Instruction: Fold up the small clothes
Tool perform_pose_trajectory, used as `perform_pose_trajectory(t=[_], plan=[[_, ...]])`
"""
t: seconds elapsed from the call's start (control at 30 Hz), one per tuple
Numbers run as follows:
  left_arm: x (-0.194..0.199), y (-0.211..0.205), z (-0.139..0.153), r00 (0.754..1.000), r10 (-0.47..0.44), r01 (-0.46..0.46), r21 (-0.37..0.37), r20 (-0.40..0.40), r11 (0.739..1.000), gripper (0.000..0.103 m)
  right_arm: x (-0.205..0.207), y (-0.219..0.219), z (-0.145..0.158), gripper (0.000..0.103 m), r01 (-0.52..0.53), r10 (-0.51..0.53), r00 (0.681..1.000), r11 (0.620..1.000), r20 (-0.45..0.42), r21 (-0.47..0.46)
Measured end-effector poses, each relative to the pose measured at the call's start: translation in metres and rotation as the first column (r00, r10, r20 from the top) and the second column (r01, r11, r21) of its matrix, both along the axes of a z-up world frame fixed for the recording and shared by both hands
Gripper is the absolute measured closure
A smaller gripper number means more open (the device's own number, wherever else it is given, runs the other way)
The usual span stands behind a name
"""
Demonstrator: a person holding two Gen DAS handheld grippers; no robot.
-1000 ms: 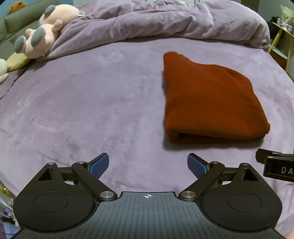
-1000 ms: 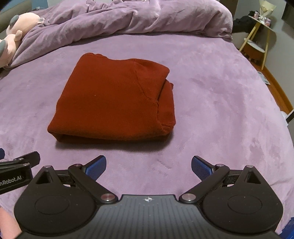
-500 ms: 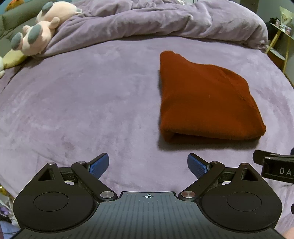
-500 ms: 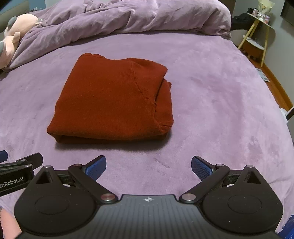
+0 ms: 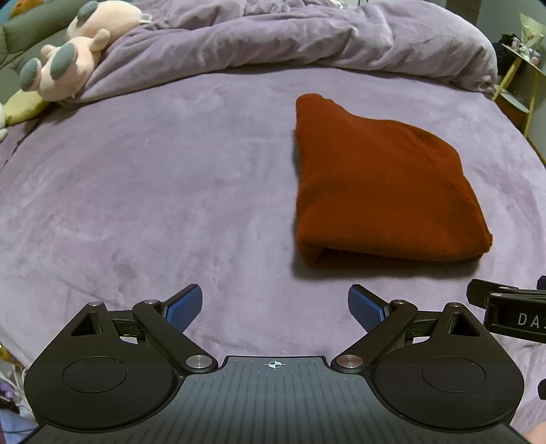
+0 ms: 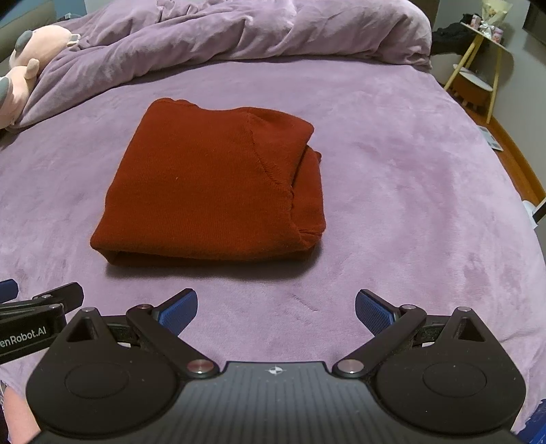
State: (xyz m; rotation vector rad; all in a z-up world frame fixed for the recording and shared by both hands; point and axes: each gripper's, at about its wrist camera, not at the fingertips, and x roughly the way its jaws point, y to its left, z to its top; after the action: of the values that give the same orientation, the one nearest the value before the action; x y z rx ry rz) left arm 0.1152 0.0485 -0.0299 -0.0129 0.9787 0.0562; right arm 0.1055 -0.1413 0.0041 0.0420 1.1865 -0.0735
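Right wrist view shows the folded red sweater (image 6: 211,184) lying flat on the purple bedspread (image 6: 392,170), with both the right gripper (image 6: 276,309) and left gripper (image 5: 274,307) spread wide and empty.

Rust red on mauve, as I see it from both wrist cameras.

Ahead of my right gripper (image 6: 276,309) lies the folded sweater (image 6: 211,184), a plain rust red with a fine ribbed knit. Under it the bed cover (image 6: 392,164) is a soft mauve, plush and unpatterned; the bunched duvet (image 6: 256,30) beyond is the same mauve. Far to the left of my left gripper (image 5: 274,307) sits a plush toy (image 5: 78,58), pale pink with grey paw pads. Both grippers are black with blue textured finger pads (image 5: 184,307). Far right, a stool (image 6: 477,68) has yellow legs.
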Motion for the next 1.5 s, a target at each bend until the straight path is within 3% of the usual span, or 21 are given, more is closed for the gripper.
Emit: perform_pose_trajectory(t=[1.5], plan=[[-0.0011,-0.0061,0.0,1.0,-0.018,0.018,0.018,0.013,1.0,0.007,-0.0029,-0.0072,-0.0041,0.004,0.019,-0.019,1.0,0.998,0.004,0.056]])
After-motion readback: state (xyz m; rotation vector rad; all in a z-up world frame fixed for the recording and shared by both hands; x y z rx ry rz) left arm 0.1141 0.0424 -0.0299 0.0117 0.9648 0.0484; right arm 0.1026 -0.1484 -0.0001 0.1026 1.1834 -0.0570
